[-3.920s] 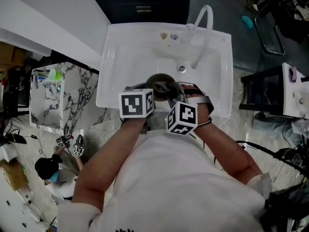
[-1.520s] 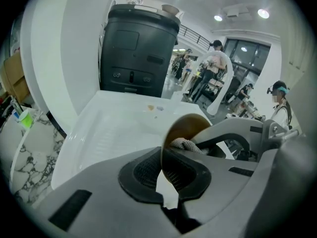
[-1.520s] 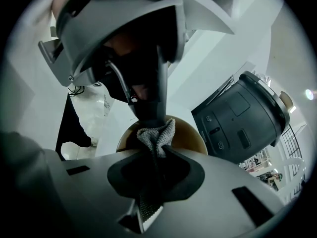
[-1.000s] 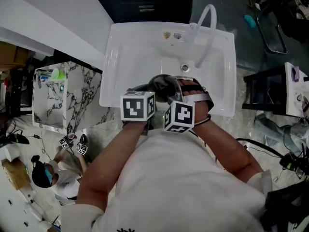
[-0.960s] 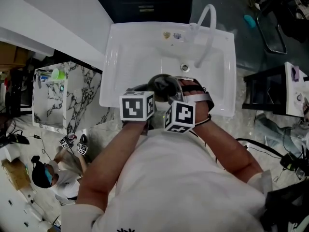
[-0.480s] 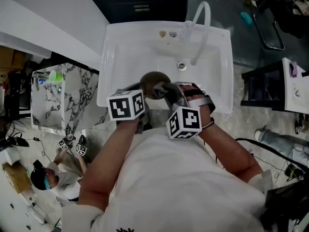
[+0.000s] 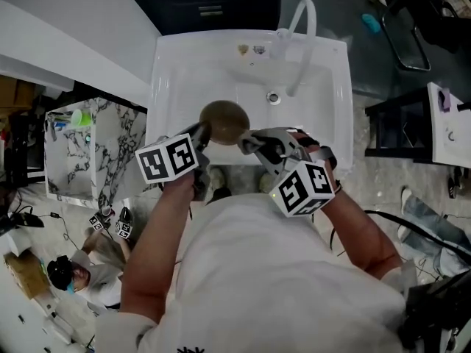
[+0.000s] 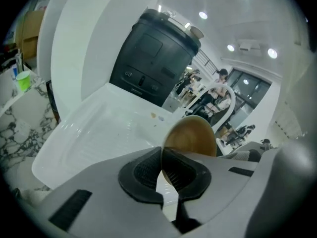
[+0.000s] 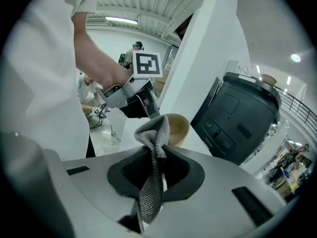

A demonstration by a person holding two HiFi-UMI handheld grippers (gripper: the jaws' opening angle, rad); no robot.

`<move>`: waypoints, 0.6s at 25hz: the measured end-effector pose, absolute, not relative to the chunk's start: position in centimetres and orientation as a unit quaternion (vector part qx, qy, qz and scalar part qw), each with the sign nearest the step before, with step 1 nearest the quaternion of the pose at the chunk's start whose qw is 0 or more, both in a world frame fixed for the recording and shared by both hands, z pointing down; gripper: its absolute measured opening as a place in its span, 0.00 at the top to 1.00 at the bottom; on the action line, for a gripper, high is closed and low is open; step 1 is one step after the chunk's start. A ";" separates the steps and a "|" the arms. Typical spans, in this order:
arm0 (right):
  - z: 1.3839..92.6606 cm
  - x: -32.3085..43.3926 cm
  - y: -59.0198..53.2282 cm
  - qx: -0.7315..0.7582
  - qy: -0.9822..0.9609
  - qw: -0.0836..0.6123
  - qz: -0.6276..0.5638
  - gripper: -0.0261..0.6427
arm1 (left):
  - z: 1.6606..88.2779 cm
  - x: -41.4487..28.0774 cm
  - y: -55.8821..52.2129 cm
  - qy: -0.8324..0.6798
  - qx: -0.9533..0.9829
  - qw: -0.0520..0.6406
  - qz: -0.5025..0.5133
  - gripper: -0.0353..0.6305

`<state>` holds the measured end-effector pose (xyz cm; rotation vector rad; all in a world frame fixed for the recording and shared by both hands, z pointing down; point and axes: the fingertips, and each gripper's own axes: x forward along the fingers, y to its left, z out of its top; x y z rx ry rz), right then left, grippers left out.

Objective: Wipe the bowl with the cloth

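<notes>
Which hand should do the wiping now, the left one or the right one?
Right. The right gripper grips the cloth, near the bowl. The left gripper pinches the bowl's rim, holding it over the sink, so it should probably just steady it.

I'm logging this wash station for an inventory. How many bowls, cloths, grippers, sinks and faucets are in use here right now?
bowl: 1
cloth: 1
grippers: 2 (left gripper on the bowl's rim, right gripper holding the cloth)
sink: 1
faucet: 1
Total: 6
</notes>
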<state>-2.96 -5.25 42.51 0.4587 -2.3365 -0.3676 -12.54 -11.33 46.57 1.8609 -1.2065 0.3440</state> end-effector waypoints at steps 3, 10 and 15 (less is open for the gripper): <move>41.0 -2.1 -5.9 0.195 -0.916 0.328 -0.126 0.89 | 45.9 -12.5 -11.4 -0.456 0.761 0.450 0.101 0.92; 38.1 -2.0 -5.6 0.185 -0.938 0.271 -0.112 0.89 | 44.4 -11.4 -10.6 -0.373 0.796 0.476 0.031 0.92; 36.9 -2.2 -5.4 0.171 -0.943 0.260 -0.115 0.89 | 44.0 -10.5 -9.5 -0.314 0.810 0.495 0.017 0.92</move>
